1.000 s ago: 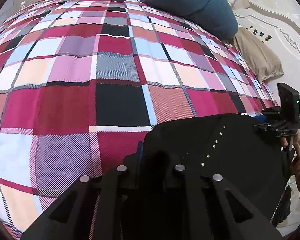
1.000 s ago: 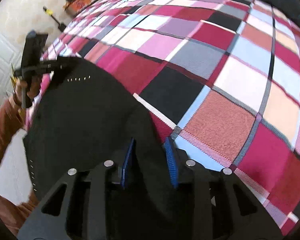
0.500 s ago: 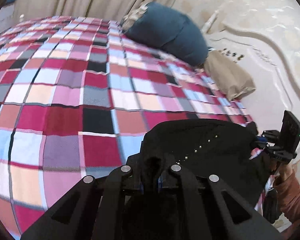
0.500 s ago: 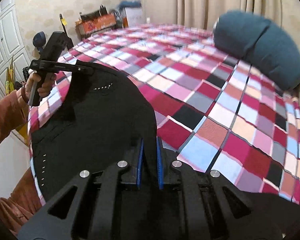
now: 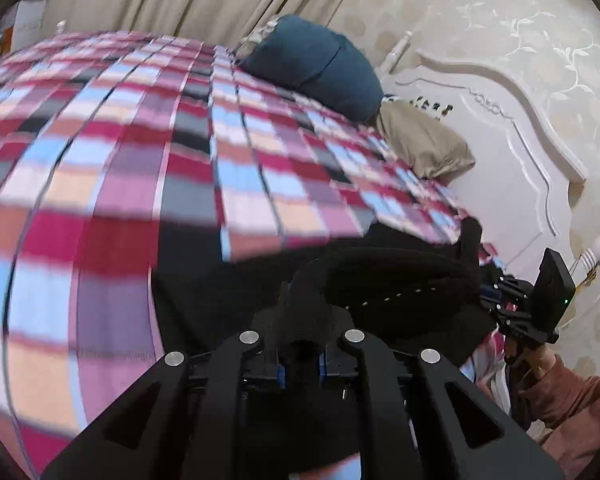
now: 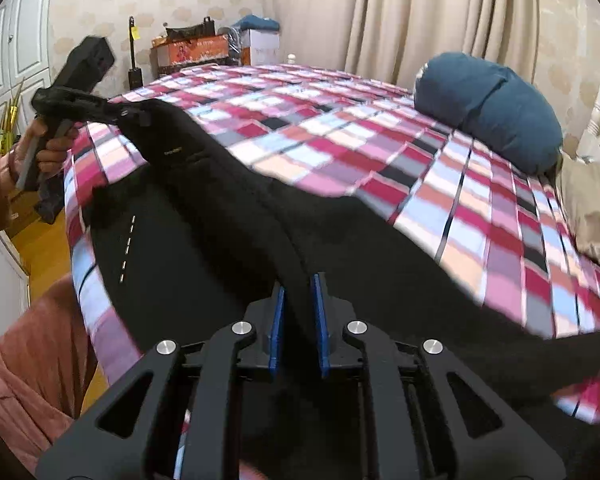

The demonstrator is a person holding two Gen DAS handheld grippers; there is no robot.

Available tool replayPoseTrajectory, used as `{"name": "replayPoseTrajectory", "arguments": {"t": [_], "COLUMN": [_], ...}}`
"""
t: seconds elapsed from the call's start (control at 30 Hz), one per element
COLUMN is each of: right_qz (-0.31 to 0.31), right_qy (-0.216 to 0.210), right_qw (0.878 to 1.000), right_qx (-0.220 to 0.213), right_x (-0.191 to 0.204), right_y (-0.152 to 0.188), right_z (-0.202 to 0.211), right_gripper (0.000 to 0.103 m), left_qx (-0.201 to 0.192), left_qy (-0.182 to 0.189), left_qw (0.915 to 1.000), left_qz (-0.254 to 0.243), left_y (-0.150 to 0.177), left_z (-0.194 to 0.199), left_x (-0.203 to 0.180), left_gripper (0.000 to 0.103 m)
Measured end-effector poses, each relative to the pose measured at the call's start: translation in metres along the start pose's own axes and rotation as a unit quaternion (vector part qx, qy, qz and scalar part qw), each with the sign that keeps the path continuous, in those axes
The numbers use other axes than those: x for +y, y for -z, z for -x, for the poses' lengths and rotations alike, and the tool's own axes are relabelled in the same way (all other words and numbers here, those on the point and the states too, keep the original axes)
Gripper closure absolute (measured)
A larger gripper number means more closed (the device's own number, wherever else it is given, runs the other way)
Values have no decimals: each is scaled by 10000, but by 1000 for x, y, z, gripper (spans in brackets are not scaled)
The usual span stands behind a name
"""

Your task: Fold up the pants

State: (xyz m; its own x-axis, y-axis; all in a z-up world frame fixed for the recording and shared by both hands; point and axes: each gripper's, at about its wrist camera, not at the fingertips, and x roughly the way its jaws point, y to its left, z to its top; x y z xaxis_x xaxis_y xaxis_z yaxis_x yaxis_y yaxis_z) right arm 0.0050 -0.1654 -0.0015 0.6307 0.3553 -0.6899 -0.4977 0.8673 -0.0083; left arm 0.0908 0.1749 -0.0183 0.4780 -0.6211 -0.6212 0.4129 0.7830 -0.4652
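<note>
The black pants (image 6: 228, 216) are gripped at two points along one edge: the left tool (image 6: 134, 114) is clamped on one corner, the right tool (image 6: 298, 316) is clenched on the fabric with a thick fold between its blue pads (image 6: 278, 320). The held edge is raised above the plaid bedspread (image 6: 340, 136), while the rest of the garment is draped on the bed near its edge, a row of small studs (image 6: 127, 248) showing. By the look of it, a fold is under way but not laid down; the lifted half is yet to be set flat and smoothed, and further folds are probably left.
</note>
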Motion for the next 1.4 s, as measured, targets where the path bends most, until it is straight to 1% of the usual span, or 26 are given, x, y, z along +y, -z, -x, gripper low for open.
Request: {"name": "replayPoseTrajectory", "arguments": {"t": [0.07,0.13,0.2,0.27,0.3,0.33,0.37,0.4,0.47,0.5,0.57,0.63,0.67,0.7,0.73,0.8,0.87,0.9,0.93,1.0,1.03,1.07,1.1,1.2,1.33,1.4], "right_qz": [-85,-109,-183,-335,-413,-511,-656,-812,-1126,-1244,-1655,-2119,-2521,-2768,-3067,-3765,-4193,-4313,-4412,-4470,-4485,-4511,-4542,-4682,-4995,-5191], "right_qy": [-27,-1,30,-38,-89,-157,-201,-258,-409,-444,-573,-757,-904,-993,-1120,-1439,-1542,-1542,-1530,-1527,-1518,-1529,-1534,-1526,-1495,-1473], "right_qw": [9999,9997,9994,9990,9988,9983,9975,9962,9927,9912,9845,9743,9632,9554,9445,9134,8925,8867,8821,8792,8786,8770,8753,8681,8510,8396], "right_qx": [139,213,290,283,244,214,190,174,131,118,40,-97,-219,-287,-368,-570,-622,-624,-621,-616,-625,-631,-640,-629,-631,-624], "right_x": [10,17,23,28,29,31,31,31,30,30,24,14,3,-3,-12,-30,-43,-46,-47,-46,-45,-44,-43,-46,-55,-63], "right_y": [16,28,38,47,49,50,52,54,59,61,68,73,76,79,81,90,96,98,100,101,103,103,104,107,112,115], "right_z": [-2,-4,-7,-7,-5,-3,1,5,13,17,28,37,42,44,46,47,43,42,40,39,39,38,37,34,31,26], "right_gripper": [87,83,78,63,57,49,45,44,43,43,43,43,43,43,43,43,43,43,43,42,39,37,37,37,37,37], "left_qx": [46,26,50,43,15,-23,-55,-131,-274,-320,-480,-804,-914,-1031,-1089,-1194,-1192,-1164,-1160,-1192,-1197,-1196,-1176,-1074,-1082,-1096], "left_qy": [-33,-52,-156,-269,-339,-420,-483,-520,-403,-415,-347,-105,-3,75,100,201,243,254,238,241,202,140,1,-314,-614,-703], "left_qw": [9997,9991,9982,9969,9961,9952,9942,9923,9875,9847,9770,9672,9634,9588,9571,9539,9513,9494,9472,9417,9398,9385,9375,9377,9391,9376], "left_qz": [221,427,581,742,815,881,961,1115,1497,1662,2050,2407,2519,2646,2683,2745,2834,2907,2981,3137,3195,3236,3274,3289,3203,3224], "left_y": [18,30,41,52,59,64,68,75,90,96,108,119,122,125,125,124,121,120,118,114,113,112,109,108,108,108], "left_z": [-1,1,0,2,5,8,12,17,30,35,47,59,62,63,63,57,48,41,36,29,26,23,19,14,14,12], "left_x": [6,13,18,23,24,25,26,29,37,41,44,39,35,28,23,10,1,-2,-3,-3,-3,-2,-1,-3,-10,-9], "left_gripper": [85,75,68,61,56,44,37,28,27,27,27,27,27,27,27,27,27,27,27,27,27,27,27,27,27,28]}}
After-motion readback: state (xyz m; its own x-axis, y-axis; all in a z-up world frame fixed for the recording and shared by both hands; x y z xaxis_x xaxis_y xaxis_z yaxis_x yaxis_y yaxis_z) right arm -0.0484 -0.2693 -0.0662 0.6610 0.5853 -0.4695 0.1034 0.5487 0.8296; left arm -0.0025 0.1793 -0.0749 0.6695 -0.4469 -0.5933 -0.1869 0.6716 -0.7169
